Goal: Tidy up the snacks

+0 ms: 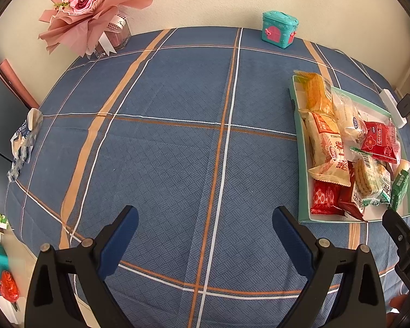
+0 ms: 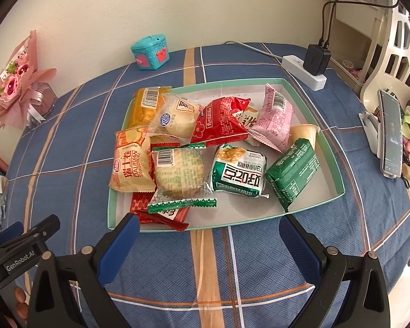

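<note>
A shallow mint-edged tray [image 2: 309,98] [image 1: 300,147] holds several wrapped snacks: a red packet [image 2: 221,121], a pink packet [image 2: 273,117], a dark green packet [image 2: 293,169], a green-and-white packet [image 2: 239,173], an orange swiss-roll packet [image 2: 131,161] and others. My right gripper [image 2: 209,227] stands open just before the tray's near edge, nothing between its blue-padded fingers. My left gripper [image 1: 205,218] is open over bare cloth, left of the tray. A crumpled blue-white wrapper [image 1: 24,139] lies at the table's left edge.
The table wears a blue plaid cloth [image 1: 164,136]. A pink bouquet in a glass vase [image 1: 95,13] and a teal toy box [image 1: 278,28] stand by the wall. A white power strip with a black charger [image 2: 309,68] and a phone on a stand [image 2: 391,134] sit right.
</note>
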A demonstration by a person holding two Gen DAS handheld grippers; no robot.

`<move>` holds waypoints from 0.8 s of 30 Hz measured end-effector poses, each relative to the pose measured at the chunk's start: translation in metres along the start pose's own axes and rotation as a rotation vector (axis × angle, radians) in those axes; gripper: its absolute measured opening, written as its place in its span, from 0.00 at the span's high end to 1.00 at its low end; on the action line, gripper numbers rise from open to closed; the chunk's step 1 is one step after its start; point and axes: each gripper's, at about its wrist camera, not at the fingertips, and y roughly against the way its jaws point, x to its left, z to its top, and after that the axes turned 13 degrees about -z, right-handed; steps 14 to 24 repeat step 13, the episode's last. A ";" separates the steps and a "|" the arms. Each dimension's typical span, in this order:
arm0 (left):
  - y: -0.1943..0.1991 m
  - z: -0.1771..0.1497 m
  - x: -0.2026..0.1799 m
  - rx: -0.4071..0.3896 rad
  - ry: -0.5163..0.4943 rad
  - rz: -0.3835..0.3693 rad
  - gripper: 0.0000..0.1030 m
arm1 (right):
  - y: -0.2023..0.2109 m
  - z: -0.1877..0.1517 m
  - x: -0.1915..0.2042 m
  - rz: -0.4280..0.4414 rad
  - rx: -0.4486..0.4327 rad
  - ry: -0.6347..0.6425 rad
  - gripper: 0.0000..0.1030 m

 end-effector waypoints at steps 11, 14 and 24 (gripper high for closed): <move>0.001 0.000 0.003 0.001 0.004 -0.007 0.05 | -0.001 0.000 -0.001 -0.006 0.005 -0.013 0.00; 0.001 0.000 0.002 0.002 0.008 -0.017 0.05 | -0.001 0.000 -0.001 -0.006 0.005 -0.014 0.00; 0.001 0.000 0.002 0.002 0.008 -0.017 0.05 | -0.001 0.000 -0.001 -0.006 0.005 -0.014 0.00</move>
